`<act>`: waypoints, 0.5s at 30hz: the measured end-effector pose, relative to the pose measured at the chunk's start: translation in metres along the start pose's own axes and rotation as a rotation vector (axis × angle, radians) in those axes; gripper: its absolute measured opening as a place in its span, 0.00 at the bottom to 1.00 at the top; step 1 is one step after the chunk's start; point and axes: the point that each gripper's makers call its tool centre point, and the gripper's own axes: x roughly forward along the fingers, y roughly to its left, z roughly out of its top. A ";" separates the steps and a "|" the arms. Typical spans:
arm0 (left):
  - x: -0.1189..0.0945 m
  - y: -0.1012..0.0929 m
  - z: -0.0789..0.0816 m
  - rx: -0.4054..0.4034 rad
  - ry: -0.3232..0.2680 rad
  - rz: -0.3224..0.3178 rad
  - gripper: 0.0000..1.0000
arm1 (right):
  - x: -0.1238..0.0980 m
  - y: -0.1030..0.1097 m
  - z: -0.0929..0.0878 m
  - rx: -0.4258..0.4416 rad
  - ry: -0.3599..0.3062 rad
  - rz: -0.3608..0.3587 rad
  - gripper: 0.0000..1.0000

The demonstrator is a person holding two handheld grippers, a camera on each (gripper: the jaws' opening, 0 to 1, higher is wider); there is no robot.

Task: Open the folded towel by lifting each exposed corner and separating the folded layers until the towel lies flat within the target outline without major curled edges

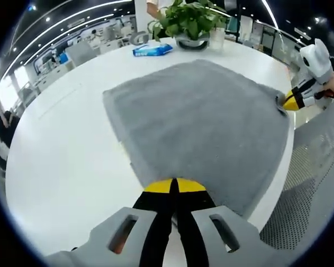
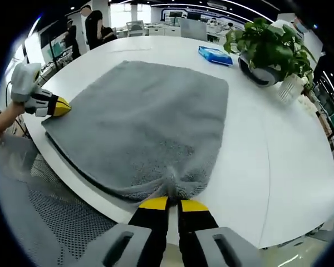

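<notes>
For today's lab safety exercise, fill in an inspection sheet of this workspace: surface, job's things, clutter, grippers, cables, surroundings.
Surface: round white table, towel near its edge.
Job's things: grey towel, spread mostly flat; puckered where the right gripper pinches it.
Clutter: potted plant, blue packet, clear ribbed cup, all beyond the towel.
Grippers: left gripper and right gripper, each shut on a near towel corner.
Cables: nothing seen.
Surroundings: grey mesh chair at the table edge; open office, people standing behind.

My claws (image 1: 175, 186) have yellow tips on black fingers with grey bodies. The towel (image 1: 203, 125) is plain grey on a white table (image 1: 61, 150). The packet (image 1: 152, 49) is blue, the plant (image 1: 190, 18) green.
</notes>
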 end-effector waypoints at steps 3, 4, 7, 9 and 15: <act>-0.002 -0.003 0.002 -0.031 -0.035 -0.050 0.02 | -0.014 -0.004 0.000 0.027 -0.004 0.011 0.06; -0.004 -0.002 0.003 -0.090 -0.027 -0.055 0.04 | -0.024 -0.009 0.007 0.043 -0.045 -0.007 0.06; -0.017 0.013 0.027 -0.144 -0.137 -0.005 0.05 | -0.049 -0.027 0.028 0.105 -0.157 -0.068 0.06; -0.023 0.020 0.044 -0.137 -0.230 0.033 0.05 | -0.059 -0.039 0.048 0.055 -0.226 -0.119 0.05; 0.000 -0.002 0.035 -0.059 -0.152 -0.029 0.04 | -0.002 0.000 0.074 -0.003 -0.181 0.038 0.00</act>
